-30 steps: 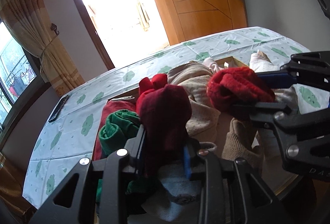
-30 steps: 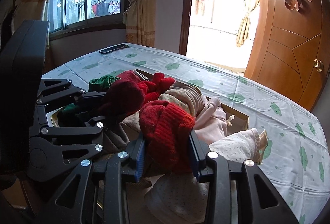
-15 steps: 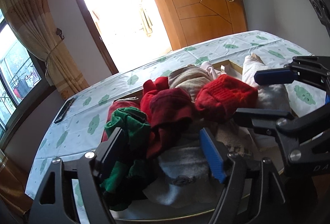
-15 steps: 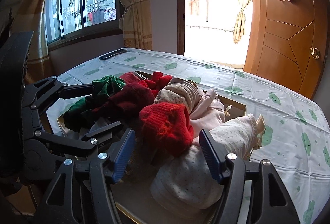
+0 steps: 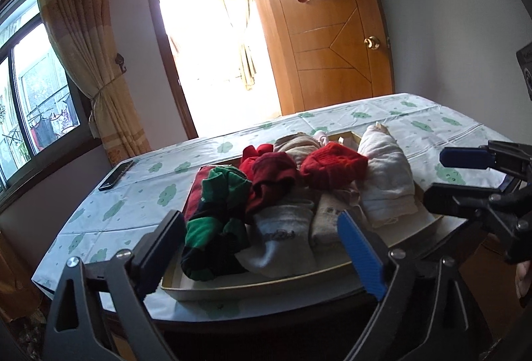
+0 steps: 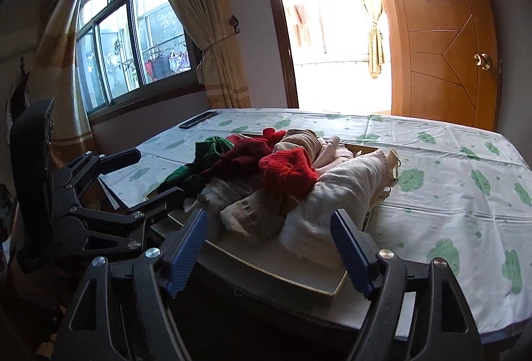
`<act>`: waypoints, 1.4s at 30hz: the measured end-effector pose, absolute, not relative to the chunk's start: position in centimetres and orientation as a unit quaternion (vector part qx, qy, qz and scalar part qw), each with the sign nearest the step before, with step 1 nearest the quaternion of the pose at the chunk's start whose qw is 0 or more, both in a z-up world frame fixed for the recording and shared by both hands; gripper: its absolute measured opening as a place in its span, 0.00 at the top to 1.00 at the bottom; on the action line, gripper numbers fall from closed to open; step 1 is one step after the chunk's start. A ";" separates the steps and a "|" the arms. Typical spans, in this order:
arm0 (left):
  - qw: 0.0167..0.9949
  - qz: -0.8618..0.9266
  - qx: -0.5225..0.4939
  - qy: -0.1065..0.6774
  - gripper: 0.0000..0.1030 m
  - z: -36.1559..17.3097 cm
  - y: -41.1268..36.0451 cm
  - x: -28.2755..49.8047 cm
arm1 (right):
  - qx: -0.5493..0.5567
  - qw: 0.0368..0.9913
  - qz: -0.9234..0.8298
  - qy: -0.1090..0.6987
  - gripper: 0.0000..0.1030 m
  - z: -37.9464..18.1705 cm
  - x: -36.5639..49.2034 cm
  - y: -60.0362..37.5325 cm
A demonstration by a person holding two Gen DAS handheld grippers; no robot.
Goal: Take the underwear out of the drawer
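The left gripper (image 5: 262,248) had its fingers (image 5: 360,253) spread wide, having just been opening, and nothing lay between them; the pile sat just beyond the tips. The right gripper (image 6: 269,248) likewise had its fingers (image 6: 349,249) apart after opening, with no cloth pressed by the blue pads.

Ahead of both pairs of fingers stood the drawer (image 5: 252,286), a shallow pale wooden tray lying on the bench (image 6: 449,194) near its front edge, heaped with bundled underwear and soft knits. Nearest the left fingers lay a green-and-black striped piece (image 5: 216,228) and a grey roll (image 5: 282,234) with faint lettering on it that was too blurred to read. Beyond those sat a dark red bundle (image 5: 272,181), and to its right a bright red knitted bundle (image 6: 287,171) on top of the heap. Nearest the right fingers was a white, finely dotted roll (image 6: 339,198), reaching to the drawer's right edge, with a beige ribbed piece (image 6: 252,214) beside it. Farther back lay a tan striped roll (image 6: 301,141) and something pale pink, possibly another garment.

The bench wore a white cloth with green cloud prints. Well past the drawer, toward the left, a dark remote (image 5: 116,175) lay near the far edge. Behind stood a curtained window (image 6: 133,38), a bright doorway and a wooden door (image 6: 449,45).
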State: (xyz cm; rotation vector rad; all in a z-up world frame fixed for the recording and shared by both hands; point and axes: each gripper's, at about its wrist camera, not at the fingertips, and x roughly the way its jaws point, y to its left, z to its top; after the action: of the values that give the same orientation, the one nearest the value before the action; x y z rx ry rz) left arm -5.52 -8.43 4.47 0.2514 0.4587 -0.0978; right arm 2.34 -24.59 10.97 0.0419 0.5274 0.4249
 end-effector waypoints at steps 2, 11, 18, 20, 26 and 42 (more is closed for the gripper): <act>0.967 -0.051 0.119 0.221 0.06 4.5 -8.4 -6.7 | 0.021 0.946 0.211 0.245 0.21 11.2 0.7 -24.5; 0.971 -0.047 0.101 0.211 0.02 4.3 -8.0 -9.3 | 0.011 0.953 0.215 0.214 0.21 11.6 -2.5 -22.9; 0.972 -0.045 0.087 0.215 0.01 3.7 -7.7 -10.1 | 0.015 0.953 0.224 0.203 0.21 11.6 -3.6 -22.6; 0.972 -0.046 0.086 0.215 0.01 3.6 -7.7 -10.2 | 0.015 0.953 0.226 0.202 0.21 11.6 -3.8 -22.5; 0.972 -0.046 0.086 0.213 0.01 3.5 -7.7 -10.5 | 0.015 0.954 0.227 0.194 0.21 11.6 -4.2 -22.4; 0.969 -0.051 0.081 0.227 0.01 3.3 -7.5 -10.4 | 0.013 0.952 0.235 0.194 0.20 11.3 -4.6 -21.9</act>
State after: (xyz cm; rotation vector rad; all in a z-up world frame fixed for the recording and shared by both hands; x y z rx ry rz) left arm -10.39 -7.47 3.32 0.1629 0.4586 -0.1026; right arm -4.61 -21.94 11.30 0.0265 0.3936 0.4769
